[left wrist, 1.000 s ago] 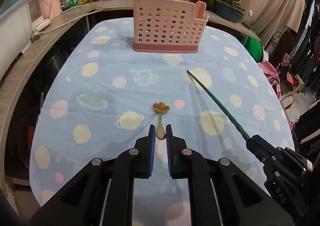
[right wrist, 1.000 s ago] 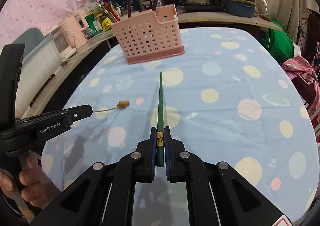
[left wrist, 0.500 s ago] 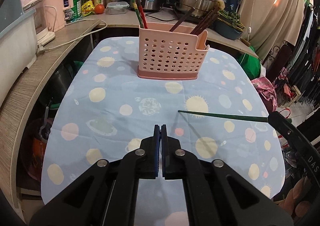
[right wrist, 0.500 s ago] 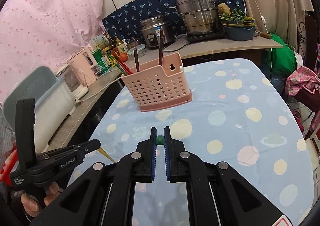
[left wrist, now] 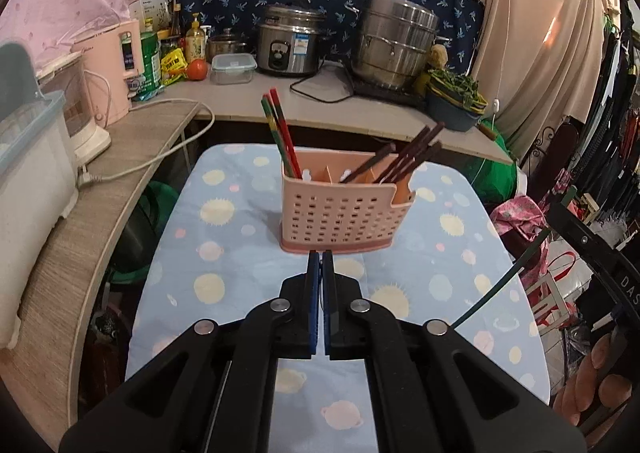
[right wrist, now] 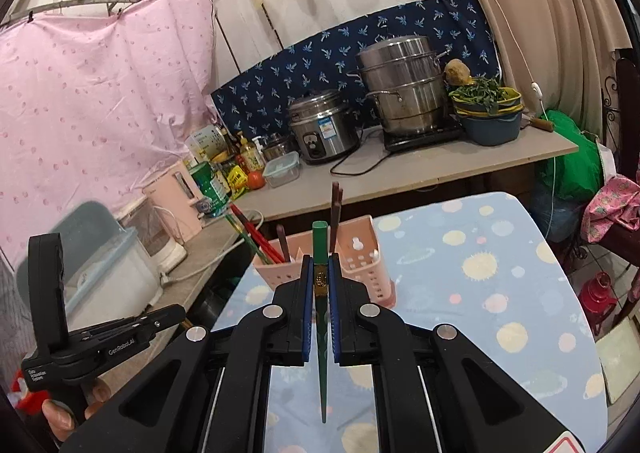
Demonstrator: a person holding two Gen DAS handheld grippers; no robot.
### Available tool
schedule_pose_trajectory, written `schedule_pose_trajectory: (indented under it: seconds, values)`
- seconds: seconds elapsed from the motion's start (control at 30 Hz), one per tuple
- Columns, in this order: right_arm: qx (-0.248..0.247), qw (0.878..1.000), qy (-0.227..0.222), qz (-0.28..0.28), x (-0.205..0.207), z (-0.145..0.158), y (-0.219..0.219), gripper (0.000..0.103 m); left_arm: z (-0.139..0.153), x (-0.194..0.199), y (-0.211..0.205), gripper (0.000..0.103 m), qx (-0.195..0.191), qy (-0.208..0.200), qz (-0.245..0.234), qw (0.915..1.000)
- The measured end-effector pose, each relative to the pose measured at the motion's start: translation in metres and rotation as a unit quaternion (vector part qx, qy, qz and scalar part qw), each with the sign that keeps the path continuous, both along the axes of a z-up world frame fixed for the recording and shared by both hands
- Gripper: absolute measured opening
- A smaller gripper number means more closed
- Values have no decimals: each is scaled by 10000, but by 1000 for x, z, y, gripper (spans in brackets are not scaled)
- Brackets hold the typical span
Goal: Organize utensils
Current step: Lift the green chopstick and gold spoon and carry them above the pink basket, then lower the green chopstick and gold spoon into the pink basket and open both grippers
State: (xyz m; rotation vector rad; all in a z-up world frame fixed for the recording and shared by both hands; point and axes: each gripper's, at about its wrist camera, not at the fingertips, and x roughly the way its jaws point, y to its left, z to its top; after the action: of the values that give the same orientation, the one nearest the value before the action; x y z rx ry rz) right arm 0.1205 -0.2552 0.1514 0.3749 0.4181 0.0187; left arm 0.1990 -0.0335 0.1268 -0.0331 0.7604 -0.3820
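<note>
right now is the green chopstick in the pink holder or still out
Out. The right gripper is clamped on the green chopstick, in the air short of the pink holder.

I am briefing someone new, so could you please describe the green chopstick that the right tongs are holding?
Start at the blue spotted tablecloth and the pink perforated holder standing on it. In front of the holder, the right tongs clamp a dark green chopstick. Unlike the brown, red and striped sticks in the holder, it is held in the air.

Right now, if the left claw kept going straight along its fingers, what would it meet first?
Most likely the front wall of the perforated pink plastic utensil caddy: the shut left claw points at its base, with only spotted blue tablecloth showing between. Depth is unclear.
</note>
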Motion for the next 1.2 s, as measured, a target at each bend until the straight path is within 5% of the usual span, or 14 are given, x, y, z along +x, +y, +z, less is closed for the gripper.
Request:
schedule_pose_trajectory:
  seconds: [0.27,0.47,0.83,1.2]
  values:
    - [56,9969,-720,-296,52,63,-18,7,60,54,-5,1,-96,-693,194,9974]
    - [215,9945,-744,-711,99,77,-35,7,72,97,-14,1,-58,-883,283,9957]
    - [23,9983,-91,-571,164,32,-24,7,28,140,-41,1,249,-582,180,9978]
    - [-124,9985,308,-428,177,-1,-16,9,-1,148,-50,2,368,-408,114,9984]
